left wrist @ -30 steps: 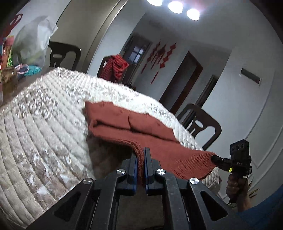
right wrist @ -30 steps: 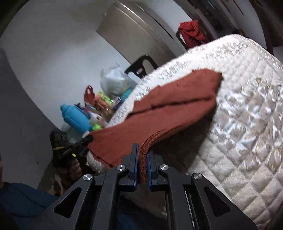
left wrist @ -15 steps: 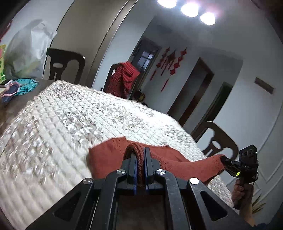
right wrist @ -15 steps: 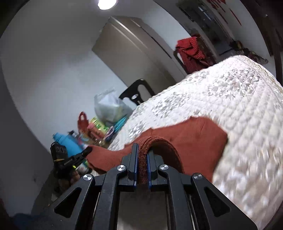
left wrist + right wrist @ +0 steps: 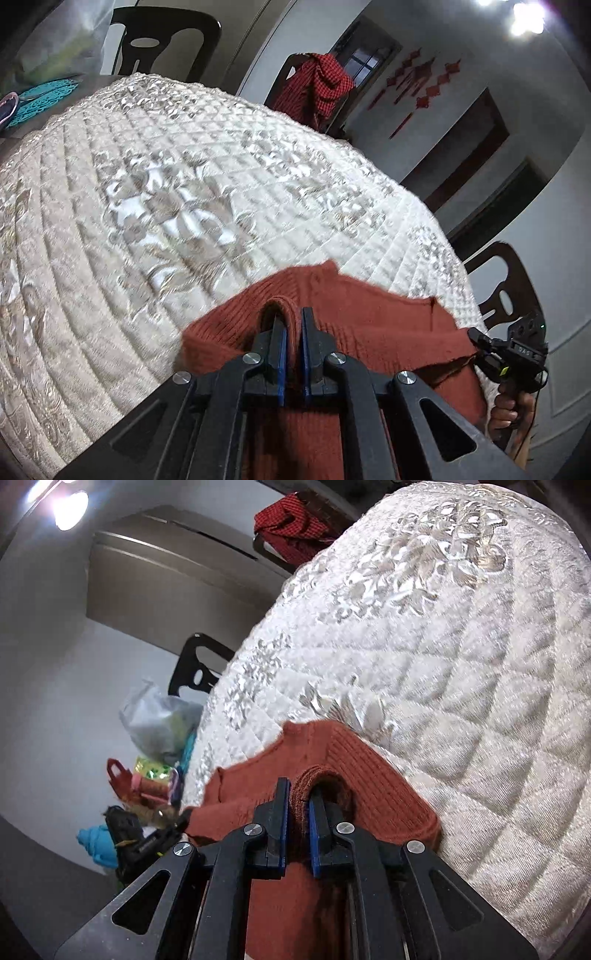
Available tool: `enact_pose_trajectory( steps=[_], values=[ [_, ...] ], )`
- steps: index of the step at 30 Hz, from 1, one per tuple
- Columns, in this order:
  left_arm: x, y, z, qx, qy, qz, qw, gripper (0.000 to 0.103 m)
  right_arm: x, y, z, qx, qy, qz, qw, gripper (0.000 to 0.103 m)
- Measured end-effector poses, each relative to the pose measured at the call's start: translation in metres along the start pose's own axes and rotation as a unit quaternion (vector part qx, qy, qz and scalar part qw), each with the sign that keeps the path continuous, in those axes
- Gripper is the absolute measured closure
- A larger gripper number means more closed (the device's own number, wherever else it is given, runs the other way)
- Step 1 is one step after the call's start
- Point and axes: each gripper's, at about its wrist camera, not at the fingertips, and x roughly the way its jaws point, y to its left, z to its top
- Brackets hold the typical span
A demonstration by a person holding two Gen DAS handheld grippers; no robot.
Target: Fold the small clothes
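Right up close, the left gripper [image 5: 291, 328] has its two black tongs with blue pads squeezed on a bump of the rust-red knitted sweater [image 5: 369, 325]. The gap is very thin, with just the fold of knit in it. The right gripper [image 5: 297, 805] pinches another bump of the same sweater [image 5: 369, 775]. Its tongs have just been opening a little, and the fold of knit is between them, touching both blue pads.

The sweater lies at the near edge of the cream quilted cover with shiny flowers [image 5: 177, 206], and part of it hangs down below the tongs. In the left view the right gripper [image 5: 480, 341] shows at the sweater's far corner, with a hand [image 5: 511, 406] under it. In the right view the left gripper [image 5: 177, 821] shows at the other corner.

Farther off, past the cover, a dark chair [image 5: 155, 40] stands by the table's edge. A red checked cloth [image 5: 321, 85] hangs over another chair. A plastic bag [image 5: 159, 716] and some bright small things [image 5: 147, 782] sit beside the cover. Red hanging decorations [image 5: 424, 85] are on the far wall.
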Motion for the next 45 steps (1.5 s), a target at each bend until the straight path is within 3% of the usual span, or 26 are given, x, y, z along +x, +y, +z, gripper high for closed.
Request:
enact_pose_trajectory(
  steps=[3, 7, 10, 15, 22, 28, 30, 32, 39, 45],
  values=[
    [-0.005, -0.002, 0.011, -0.016, -0.006, -0.004, 0.9998, 0.068, -0.001, 0.004, 0.009, 0.014, -0.008, 0.009, 1.000, 0.087],
    [-0.018, -0.002, 0.019, -0.021, -0.037, 0.001, 0.9991, 0.057, -0.008, 0.012, 0.015, 0.014, -0.037, 0.008, 0.999, 0.067],
    [-0.033, -0.005, 0.009, 0.007, -0.052, 0.023, 0.9984, 0.056, -0.023, 0.016, 0.011, -0.002, -0.055, 0.003, 0.998, 0.067],
    [-0.050, -0.018, -0.028, 0.063, -0.058, 0.054, 0.9948, 0.056, -0.040, 0.041, -0.019, -0.099, -0.047, -0.031, 0.993, 0.067],
    [-0.063, -0.049, -0.078, 0.143, -0.064, 0.114, 0.9812, 0.056, -0.041, 0.062, -0.078, -0.232, -0.018, -0.157, 0.960, 0.067],
    [-0.046, -0.053, -0.093, 0.183, -0.042, 0.185, 0.9648, 0.056, -0.038, 0.051, -0.087, -0.252, -0.009, -0.199, 0.947, 0.076],
    [-0.047, -0.052, -0.093, 0.180, -0.044, 0.188, 0.9644, 0.056, -0.040, 0.057, -0.088, -0.259, -0.013, -0.211, 0.942, 0.076],
    [-0.051, -0.056, -0.094, 0.181, -0.052, 0.191, 0.9633, 0.056, -0.041, 0.067, -0.094, -0.280, -0.018, -0.217, 0.935, 0.076],
    [-0.064, -0.079, -0.097, 0.198, -0.079, 0.190, 0.9585, 0.056, -0.029, 0.102, -0.113, -0.323, -0.019, -0.186, 0.928, 0.076],
    [-0.058, -0.095, -0.103, 0.203, -0.074, 0.169, 0.9615, 0.056, -0.004, 0.120, -0.126, -0.351, -0.008, -0.174, 0.920, 0.074]
  ],
)
